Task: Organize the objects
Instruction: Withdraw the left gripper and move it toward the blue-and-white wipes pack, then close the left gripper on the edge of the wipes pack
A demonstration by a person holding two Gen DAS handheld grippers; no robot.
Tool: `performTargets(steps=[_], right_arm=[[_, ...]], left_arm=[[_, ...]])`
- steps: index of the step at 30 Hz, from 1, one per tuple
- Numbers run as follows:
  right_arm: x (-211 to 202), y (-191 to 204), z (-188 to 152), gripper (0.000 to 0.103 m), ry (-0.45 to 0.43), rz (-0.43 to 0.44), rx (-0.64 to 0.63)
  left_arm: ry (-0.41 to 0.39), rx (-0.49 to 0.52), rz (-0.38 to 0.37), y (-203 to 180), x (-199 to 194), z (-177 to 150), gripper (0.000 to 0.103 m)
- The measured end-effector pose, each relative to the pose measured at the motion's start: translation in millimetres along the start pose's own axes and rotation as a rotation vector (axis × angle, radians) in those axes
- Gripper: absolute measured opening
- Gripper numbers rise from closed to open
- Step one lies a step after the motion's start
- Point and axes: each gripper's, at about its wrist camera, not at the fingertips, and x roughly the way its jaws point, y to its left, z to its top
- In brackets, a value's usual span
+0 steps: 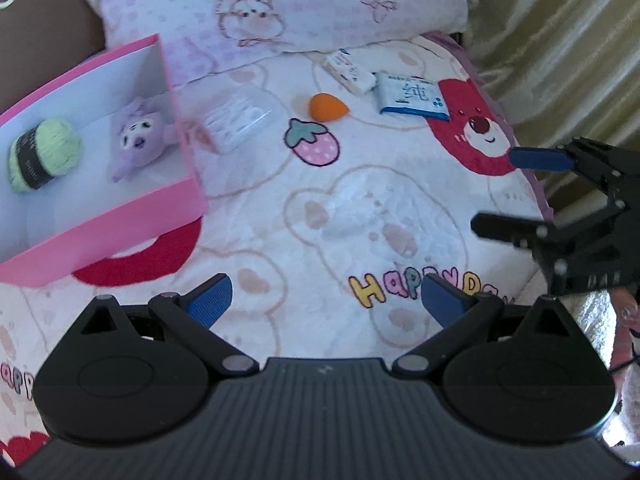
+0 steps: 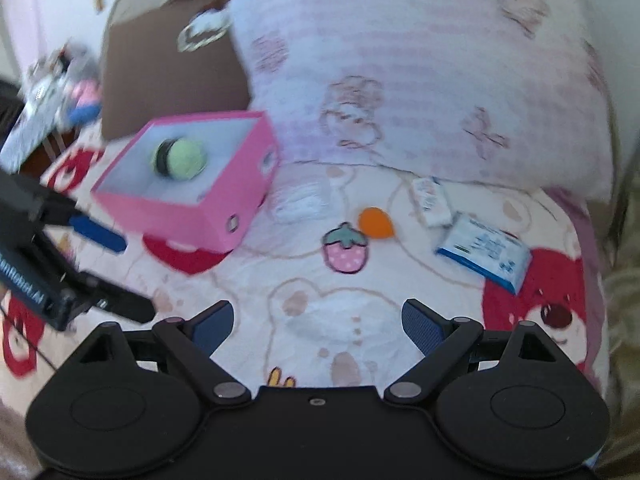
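1. On the bed, the pink box [image 1: 120, 216] stands open at the left side, and inside it lie a green yarn ball [image 1: 42, 154] and a small purple plush toy [image 1: 138, 138].
2. The things not yet sorted lie on the blanket [image 1: 320, 208] beyond the box: a clear plastic case [image 1: 238, 118] just beside the box wall, an orange makeup sponge [image 1: 326, 107] in the middle, then a small white carton [image 1: 350, 71] and a blue-and-white tissue pack [image 1: 412, 94] near the pillow [image 1: 280, 0].
3. The left gripper [image 1: 326, 300] hovers over the blanket with its fingers spread wide and nothing between them.
4. The right gripper [image 2: 318, 320] is the same: wide open, empty, pointing toward the sponge and the packs.
5. I think the step in hand is to choose the next thing and reach for it.
6. To do it well, I would let the right gripper take the sponge or the tissue pack, which lie on its side, and let the left one take the clear case.
7. The sponge is soft and round, so a gentle closing across its wide part seems best.
8. The flat tissue pack probably needs the fingers to press a little into the blanket at its edges.
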Motion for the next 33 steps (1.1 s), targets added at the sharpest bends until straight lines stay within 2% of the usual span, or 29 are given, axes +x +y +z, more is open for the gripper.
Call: performTargets(steps=[5, 8, 10, 14, 19, 24, 29, 33], right_arm=[[-1.4, -43.2, -12.0, 0.093, -0.101, -0.015, 0.121], [-0.4, -65.1, -13.7, 0.093, -0.153, -0.029, 0.163], [5.6, -78.9, -12.1, 0.093, -0.142, -0.032, 0.167], [16.8, -100.7, -13.5, 0.093, -0.120, -0.027, 0.234], [29.0, -118.7, -13.4, 0.093, -0.141, -0.067, 0.257], [45.9, -144.5, -4.3, 0.092, -0.189, -0.066, 0.317], [70.8, -163.8, 1.1, 0.089, -0.207, -0.087, 0.352], [90.5, -169.0, -4.7, 0.088, -0.251, -0.139, 0.338]], left_arm=[[0.000, 0.013, -0.012, -13.9, 16.4, 18.7, 0.102], [-0.036, 0.020, -0.007, -22.6, 25.2, 30.1, 0.102], [-0.088, 0.009, 0.014, -26.2, 29.7, 37.8, 0.102], [-0.121, 0.026, 0.013, -36.2, 42.4, 51.3, 0.102], [-0.174, 0.064, 0.020, -52.5, 62.7, 65.2, 0.102], [-0.244, 0.047, -0.017, -59.1, 87.5, 84.8, 0.102], [-0.245, 0.022, -0.054, -59.5, 122.9, 105.9, 0.099], [-0.262, 0.027, -0.082, -62.0, 148.7, 116.5, 0.099]])
